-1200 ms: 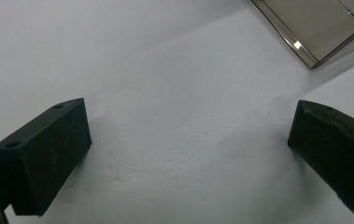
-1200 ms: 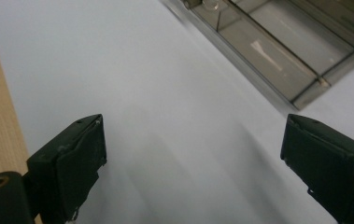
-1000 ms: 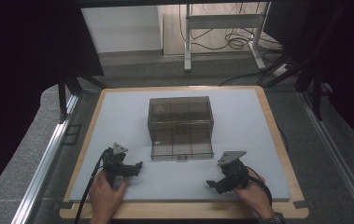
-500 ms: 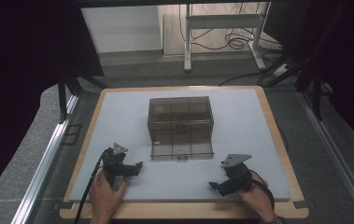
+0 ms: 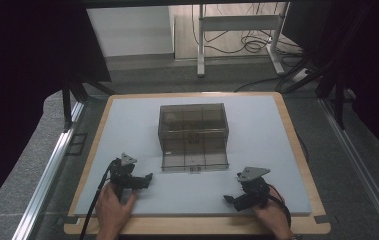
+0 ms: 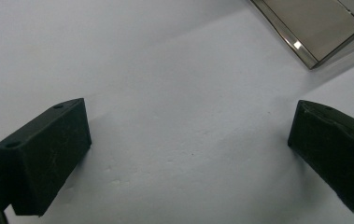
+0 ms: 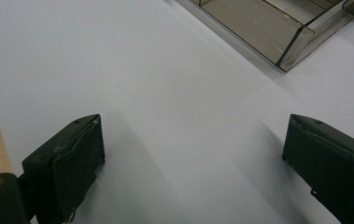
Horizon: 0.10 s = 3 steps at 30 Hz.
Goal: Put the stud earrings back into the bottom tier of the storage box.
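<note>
Near the front edge of the white worktop (image 5: 127,125) in the high view, both hands rested low: the left gripper (image 5: 136,181) pointed right, the right gripper (image 5: 237,200) pointed left. A smoky transparent compartment box (image 5: 193,127) sat mid-board, its lid (image 5: 194,160) folded open toward them. In the left gripper view, the jaws stood wide over bare worktop, the lid's corner (image 6: 315,28) at the upper right. In the right gripper view, the jaws stood equally wide, the lid's corner (image 7: 258,28) ahead.

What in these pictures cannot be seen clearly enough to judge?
- Contents of the tinted plastic box: high view, dark walls and small size hide them.
- Most of the box: left gripper view, cut off by the top edge, one corner shows.
- Person's forearms: high view, cut off by the bottom edge behind the left gripper and right gripper.
</note>
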### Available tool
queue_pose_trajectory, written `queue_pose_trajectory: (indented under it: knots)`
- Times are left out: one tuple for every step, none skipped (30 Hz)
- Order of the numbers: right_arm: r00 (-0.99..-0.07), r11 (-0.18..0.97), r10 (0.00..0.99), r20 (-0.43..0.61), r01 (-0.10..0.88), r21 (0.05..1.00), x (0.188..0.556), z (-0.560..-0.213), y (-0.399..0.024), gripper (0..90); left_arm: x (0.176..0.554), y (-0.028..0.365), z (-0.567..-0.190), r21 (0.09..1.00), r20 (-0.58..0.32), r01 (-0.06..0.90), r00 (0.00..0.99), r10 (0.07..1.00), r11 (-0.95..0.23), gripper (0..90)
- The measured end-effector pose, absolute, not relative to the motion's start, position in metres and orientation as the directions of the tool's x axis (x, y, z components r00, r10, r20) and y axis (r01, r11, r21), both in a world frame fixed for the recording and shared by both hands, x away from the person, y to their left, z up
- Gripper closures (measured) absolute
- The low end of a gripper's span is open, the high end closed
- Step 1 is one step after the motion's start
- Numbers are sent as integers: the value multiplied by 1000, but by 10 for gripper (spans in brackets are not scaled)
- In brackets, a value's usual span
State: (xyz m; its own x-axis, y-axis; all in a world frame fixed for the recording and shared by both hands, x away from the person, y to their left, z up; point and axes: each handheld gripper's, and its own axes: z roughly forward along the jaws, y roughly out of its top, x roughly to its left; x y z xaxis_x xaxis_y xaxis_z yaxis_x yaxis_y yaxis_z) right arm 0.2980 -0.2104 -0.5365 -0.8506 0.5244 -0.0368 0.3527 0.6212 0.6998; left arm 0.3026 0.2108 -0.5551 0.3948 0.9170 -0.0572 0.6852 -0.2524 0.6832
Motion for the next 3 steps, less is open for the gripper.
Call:
queue_pose_trajectory:
  knots:
    - [-851, 621, 524, -37, 353, 700, 298, -536, -210, 51, 303, 211, -555, 683, -58, 685, 394, 917, -252, 0]
    - [-851, 621, 524, -37, 352, 700, 298, -537, -210, 51, 303, 211, -555, 683, -58, 685, 394, 917, -252, 0]
    - [-851, 621, 524, -37, 352, 700, 298, -537, -210, 51, 303, 211, -555, 683, -58, 685, 394, 917, -252, 0]
